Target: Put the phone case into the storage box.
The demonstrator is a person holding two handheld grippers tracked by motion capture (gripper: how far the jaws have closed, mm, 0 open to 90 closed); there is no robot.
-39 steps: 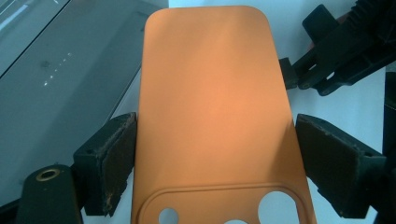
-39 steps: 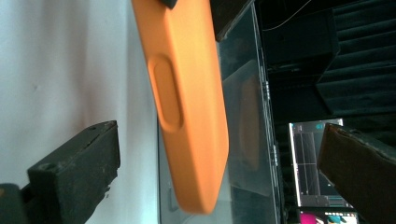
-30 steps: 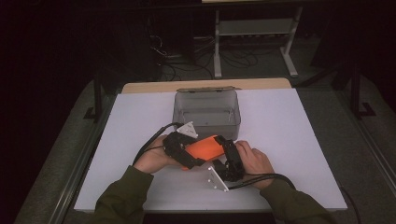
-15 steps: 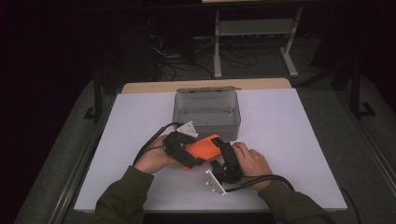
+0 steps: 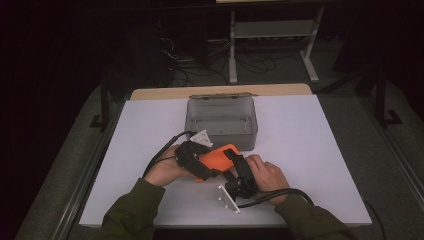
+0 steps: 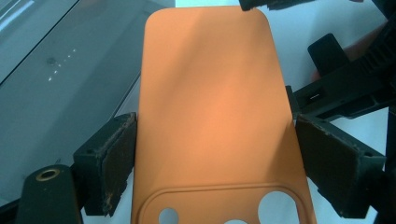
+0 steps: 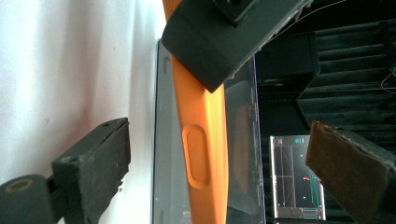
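Left gripper [image 6: 212, 154]: clenched on orange phone case [image 6: 212, 107], just before grey box [image 5: 221, 120].
Right gripper [image 7: 215, 163]: jaws just narrowing, released, astride case edge.

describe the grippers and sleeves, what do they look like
Both are black two-jaw tools. The left gripper carries a pale three-cornered plate and a black cable; the right gripper has a white plate with holes and a thick black cable. Worn dark pads line the jaws. Sleeves are olive green.
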